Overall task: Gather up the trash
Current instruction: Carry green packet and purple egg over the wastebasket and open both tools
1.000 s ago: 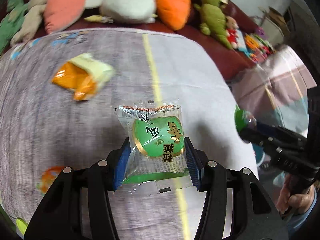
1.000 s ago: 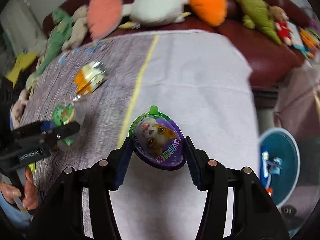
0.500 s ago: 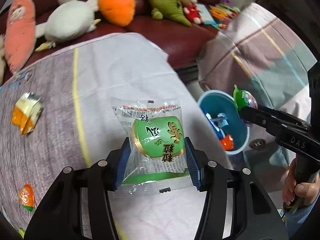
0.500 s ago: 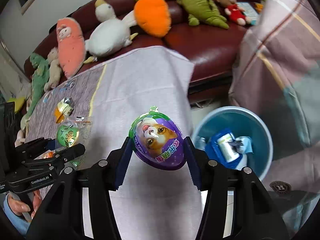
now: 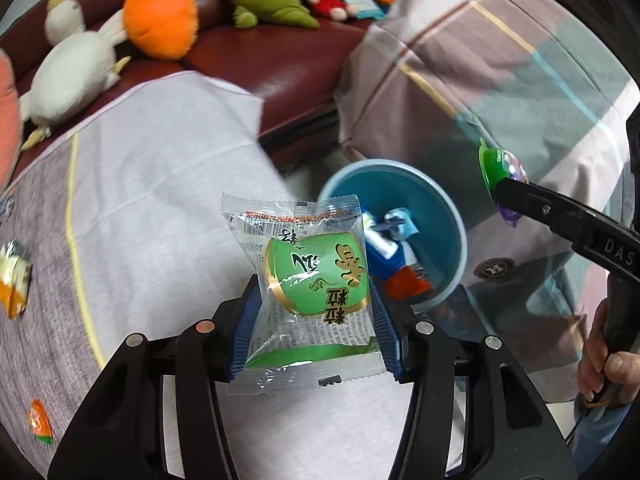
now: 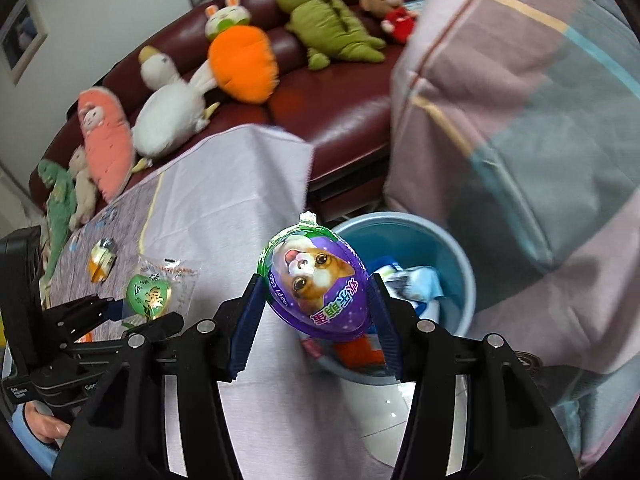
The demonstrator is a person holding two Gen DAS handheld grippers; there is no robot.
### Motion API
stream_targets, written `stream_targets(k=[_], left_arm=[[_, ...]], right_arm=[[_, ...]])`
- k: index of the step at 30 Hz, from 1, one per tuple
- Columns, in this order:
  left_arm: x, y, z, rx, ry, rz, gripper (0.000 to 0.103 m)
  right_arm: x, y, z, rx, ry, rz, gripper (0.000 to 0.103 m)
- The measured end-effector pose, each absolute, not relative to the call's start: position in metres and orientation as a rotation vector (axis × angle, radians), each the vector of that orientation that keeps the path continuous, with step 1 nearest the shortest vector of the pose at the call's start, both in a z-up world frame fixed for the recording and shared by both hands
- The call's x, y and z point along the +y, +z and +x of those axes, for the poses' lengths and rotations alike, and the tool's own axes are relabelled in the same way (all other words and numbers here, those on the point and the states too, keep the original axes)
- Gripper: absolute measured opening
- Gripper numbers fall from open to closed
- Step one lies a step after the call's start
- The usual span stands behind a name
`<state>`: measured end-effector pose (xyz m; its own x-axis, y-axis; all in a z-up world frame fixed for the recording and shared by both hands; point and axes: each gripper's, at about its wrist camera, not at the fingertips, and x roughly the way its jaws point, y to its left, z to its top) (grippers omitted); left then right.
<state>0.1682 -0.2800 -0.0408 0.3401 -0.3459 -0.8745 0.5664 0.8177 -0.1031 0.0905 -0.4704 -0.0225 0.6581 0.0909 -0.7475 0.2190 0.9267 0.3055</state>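
Only right wrist shows pink plush (image 6: pixel 105 140)

We see a glossy, crinkled clear-plastic snack wrapper (image 5: pixel 308 288) and a shiny plastic egg (image 6: pixel 316 284). Our claws are matt black plastic with ribbed blue pads (image 6: pixel 244 320). The desk (image 5: pixel 160 184) wears a matt woven cloth. The bin (image 6: pixel 460 264) is smooth plastic, the sofa (image 6: pixel 340 108) glossy leather, the toys (image 6: pixel 244 64) plush.

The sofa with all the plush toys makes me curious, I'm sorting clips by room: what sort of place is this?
Most likely a home living room: a dark red leather sofa lined with plush toys, a cloth-covered table before it, and a blue waste bin on the floor.
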Motion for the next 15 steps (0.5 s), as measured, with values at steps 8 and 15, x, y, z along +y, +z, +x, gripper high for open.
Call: stream_targets(k=[8,15], left_arm=[[-0.333,-0.056,0.170,1.098,-0.654,0.274,0.054],[-0.361,-0.079,0.181,1.147,-0.673,0.286,0.054]], right_arm=[[-0.511,-0.030,0.082,0.853,-0.133,0.428,0.051],[-0.531,-0.043,0.087,0.875,-0.153,0.450,0.051]])
